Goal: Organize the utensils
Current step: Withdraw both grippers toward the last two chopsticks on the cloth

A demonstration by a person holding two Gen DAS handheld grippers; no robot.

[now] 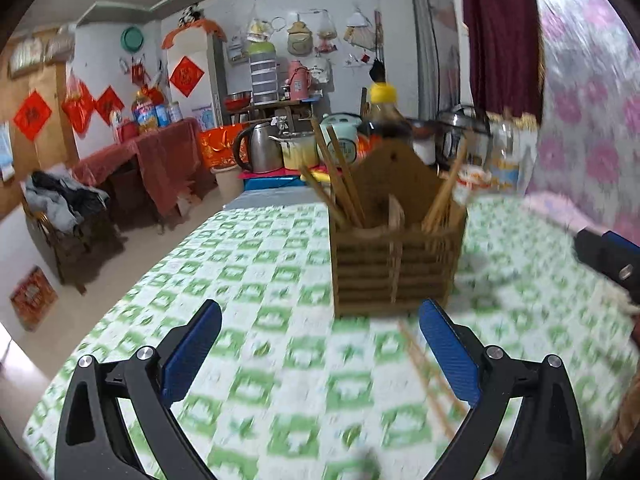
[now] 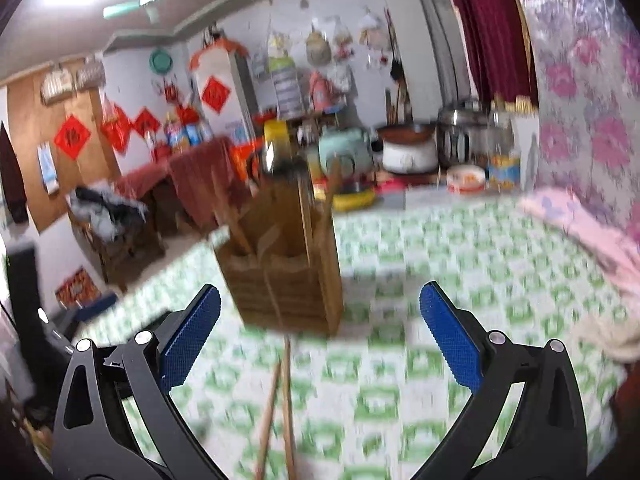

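Note:
A wooden slatted utensil holder (image 1: 396,264) stands on the green-and-white checked tablecloth (image 1: 260,280), with several chopsticks (image 1: 340,184) upright in it. Two loose chopsticks (image 1: 436,384) lie on the cloth in front of it. My left gripper (image 1: 320,344) is open and empty, just short of the holder. The right gripper's tip (image 1: 608,256) shows at the right edge. In the right wrist view the holder (image 2: 284,280) is ahead and left, the loose chopsticks (image 2: 280,408) lie between the fingers, and my right gripper (image 2: 320,332) is open and empty above them.
A dark sauce bottle with a yellow cap (image 1: 384,108) stands behind the holder. A kettle (image 1: 260,148), pots and a rice cooker (image 1: 344,140) crowd the table's far end. A pink cloth (image 2: 580,224) lies at the right. A chair with clothes (image 1: 64,204) stands left of the table.

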